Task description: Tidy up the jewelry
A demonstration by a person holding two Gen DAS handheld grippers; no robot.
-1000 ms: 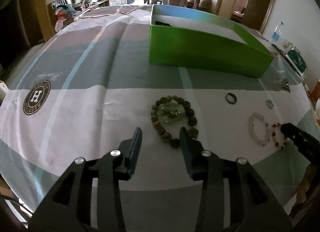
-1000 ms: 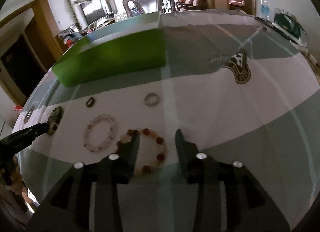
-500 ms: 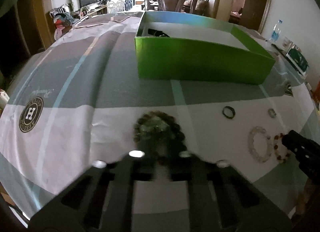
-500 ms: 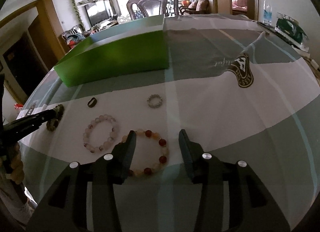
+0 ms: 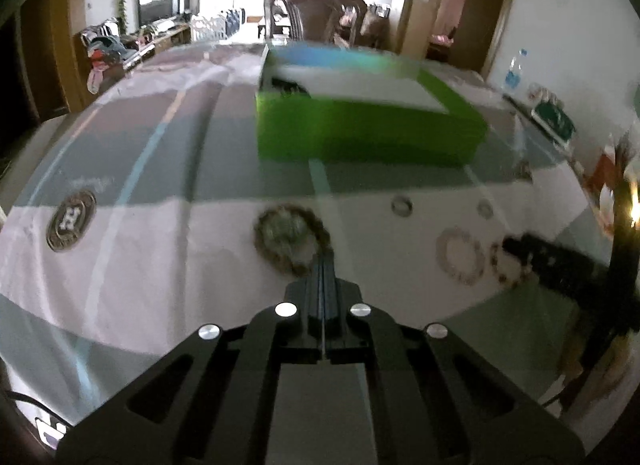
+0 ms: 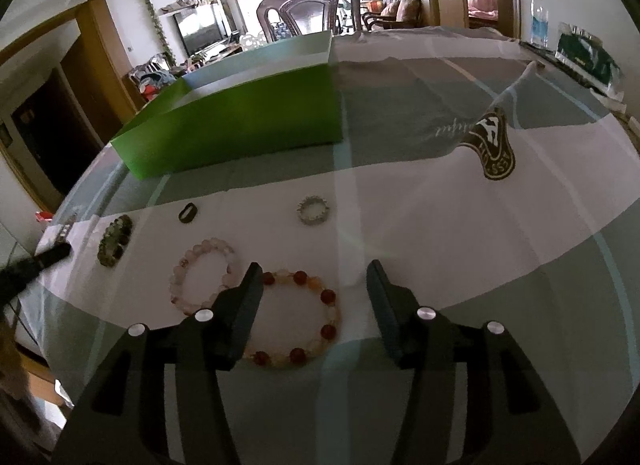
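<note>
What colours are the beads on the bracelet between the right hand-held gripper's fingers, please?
Red and pale cream beads; clearest in the right wrist view.

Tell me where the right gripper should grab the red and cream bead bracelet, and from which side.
Grip one stretch of the beaded loop, likely the near-left arc beside the right gripper, coming straight down. The red and cream bracelet lies flat on the tablecloth, so only a finger either side of the strand gets purchase.

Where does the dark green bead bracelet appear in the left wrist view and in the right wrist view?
Left wrist view: the dark bracelet lies at centre, blurred, just ahead of the shut left tool.
Right wrist view: it lies at the far left edge, beside the left tool's tip.
Shared landmark: the green box behind the jewelry.
</note>
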